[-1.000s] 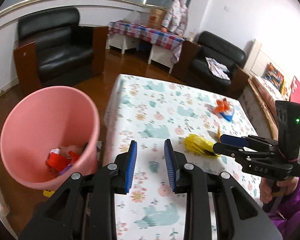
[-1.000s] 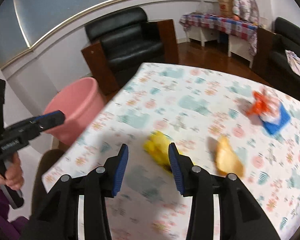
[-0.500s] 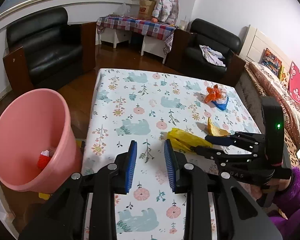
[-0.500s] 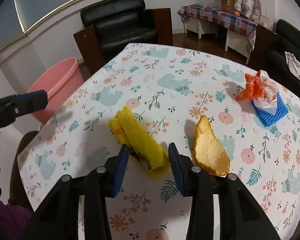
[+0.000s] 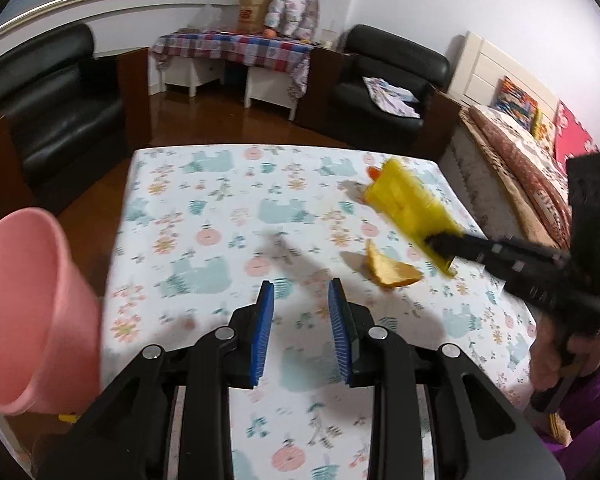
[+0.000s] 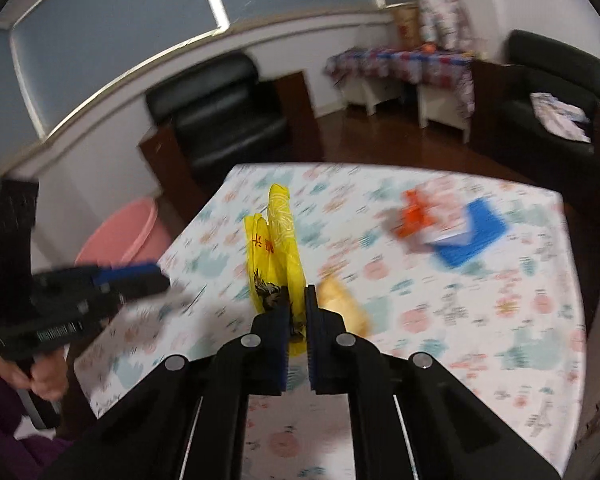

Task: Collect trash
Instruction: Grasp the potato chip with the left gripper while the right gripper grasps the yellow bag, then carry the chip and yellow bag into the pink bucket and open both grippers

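My right gripper (image 6: 297, 300) is shut on a yellow plastic wrapper (image 6: 278, 246) and holds it above the floral table (image 6: 480, 320). In the left wrist view the wrapper (image 5: 410, 202) hangs off the right gripper (image 5: 436, 242) over the table's right side. An orange peel (image 5: 390, 270) lies on the table just below it; it also shows in the right wrist view (image 6: 342, 302). My left gripper (image 5: 300, 300) is open and empty over the table's near edge. The pink bin (image 5: 28, 308) stands at the left of the table, also seen in the right wrist view (image 6: 120, 234).
An orange-and-white wrapper (image 6: 424, 216) and a blue square (image 6: 474, 234) lie at the table's far right. Black armchairs (image 5: 48, 116) and a side table with a checked cloth (image 5: 236, 46) stand beyond on the wooden floor. A bed (image 5: 528, 160) is at the right.
My right gripper has closed on the yellow wrapper and lifted it off the table. My left gripper has swung right, so the pink bin now sits at the frame's left edge.
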Available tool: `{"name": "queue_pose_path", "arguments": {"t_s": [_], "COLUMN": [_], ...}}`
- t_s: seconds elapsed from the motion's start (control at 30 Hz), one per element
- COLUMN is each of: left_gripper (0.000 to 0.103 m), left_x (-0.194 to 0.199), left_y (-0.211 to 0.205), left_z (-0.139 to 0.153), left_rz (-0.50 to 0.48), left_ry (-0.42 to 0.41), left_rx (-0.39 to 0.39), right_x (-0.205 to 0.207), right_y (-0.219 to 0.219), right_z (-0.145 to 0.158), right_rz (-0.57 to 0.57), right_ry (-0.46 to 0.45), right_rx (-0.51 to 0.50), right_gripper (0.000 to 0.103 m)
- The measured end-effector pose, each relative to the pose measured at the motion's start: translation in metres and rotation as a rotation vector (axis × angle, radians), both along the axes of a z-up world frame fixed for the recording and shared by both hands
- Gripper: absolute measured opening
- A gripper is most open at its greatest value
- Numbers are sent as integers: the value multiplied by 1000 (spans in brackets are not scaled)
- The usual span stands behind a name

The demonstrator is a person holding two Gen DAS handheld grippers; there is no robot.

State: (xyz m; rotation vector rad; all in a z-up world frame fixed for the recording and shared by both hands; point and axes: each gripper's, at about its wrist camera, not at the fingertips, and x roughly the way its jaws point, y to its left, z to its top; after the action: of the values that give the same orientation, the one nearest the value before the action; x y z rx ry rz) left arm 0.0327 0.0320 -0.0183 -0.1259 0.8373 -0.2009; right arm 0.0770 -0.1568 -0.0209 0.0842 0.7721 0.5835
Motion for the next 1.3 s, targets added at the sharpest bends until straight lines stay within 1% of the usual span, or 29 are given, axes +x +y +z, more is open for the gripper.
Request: {"name": "queue_pose_path", "arguments": {"t_s": [0.13, 0.33, 0.53, 0.63, 0.73, 0.97, 1.0, 1.1, 1.13, 1.3], "left_gripper": [28, 28, 28, 28, 28, 28, 27, 10, 7, 5], "left_x": [14, 43, 72, 81, 84, 84, 83, 80, 79, 71], "left_y": [-23, -48, -64, -68, -73, -83, -83, -84, -82, -70], "left_z": [-6, -21, -42, -50, -55, -65, -65, -64, -63, -55], "left_rz": [-64, -114, -116, -114, -121, -126, -123, -114, -109, -79], "left_ry": [9, 43, 91, 116, 121, 119, 109, 89, 84, 51], "left_rx": [0, -10, 3, -4, -8, 20, 18, 21, 16, -11], "right_x": [5, 10, 11, 12, 14, 16, 16, 16, 16, 14], "right_y": [-35, -69, -80, -84, -85, -82, -80, -78, -77, -70], "right_z": [3, -9, -19, -23, -26, -32, -32, -31, -31, -30], "right_rz": [-99, -182, -203, -208, -210, -205, -203, -199, -198, -186], "right_ry": [-2, 38, 58, 68, 78, 95, 95, 94, 94, 92], "right_rx": [4, 27, 27, 30, 34, 37, 35, 33, 33, 27], "right_gripper": [6, 6, 6, 6, 6, 6, 6, 6, 6, 6]}}
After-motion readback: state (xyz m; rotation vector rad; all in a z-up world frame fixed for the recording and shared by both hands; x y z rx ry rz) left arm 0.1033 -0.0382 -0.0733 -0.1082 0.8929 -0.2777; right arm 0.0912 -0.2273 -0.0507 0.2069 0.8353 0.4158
